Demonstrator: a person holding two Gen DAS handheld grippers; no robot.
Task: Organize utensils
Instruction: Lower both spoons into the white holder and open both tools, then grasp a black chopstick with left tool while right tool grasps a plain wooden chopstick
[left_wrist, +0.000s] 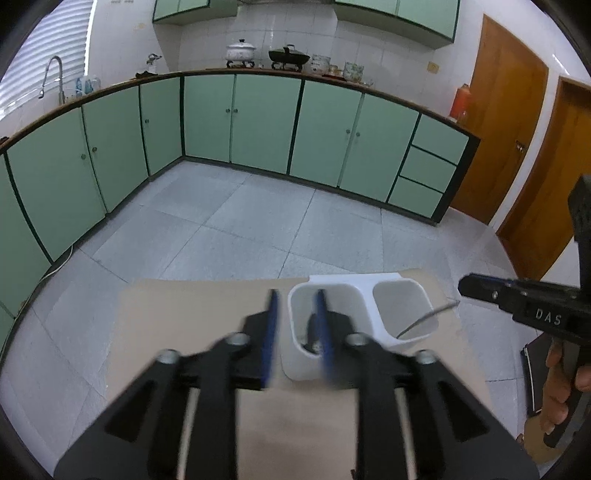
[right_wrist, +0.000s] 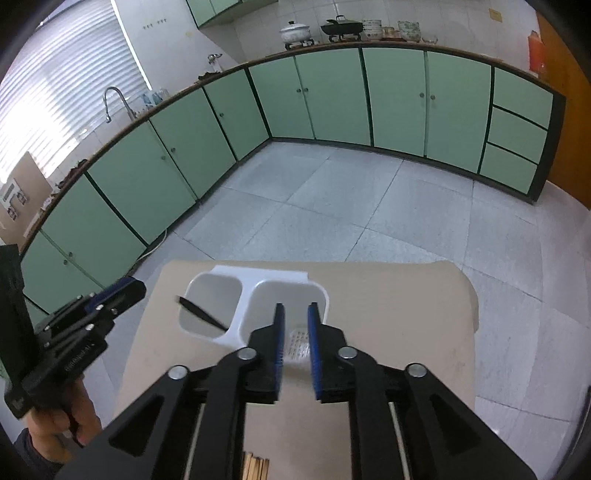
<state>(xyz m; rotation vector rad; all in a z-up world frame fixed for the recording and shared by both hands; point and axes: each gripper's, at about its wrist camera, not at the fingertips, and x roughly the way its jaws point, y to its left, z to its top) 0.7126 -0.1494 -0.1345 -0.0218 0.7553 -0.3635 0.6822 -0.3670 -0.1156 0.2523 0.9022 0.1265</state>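
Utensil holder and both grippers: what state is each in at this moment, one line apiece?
White two-compartment utensil holder: upright on the tan table.
Left compartment: holds one dark utensil, leaning.
Right compartment: no utensil visible; perforated bottom showing.
Left gripper: open, nothing held.
Right gripper: open, nothing held.
Wooden sticks: at the table's near edge, mostly hidden.

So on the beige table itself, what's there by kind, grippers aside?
White two-compartment utensil holder: 1
Dark utensil leaning in the holder's left compartment (type unclear): 1
Bundle of wooden sticks, probably chopsticks, at the near table edge: 1 bundle, sticks not countable
Total: 3
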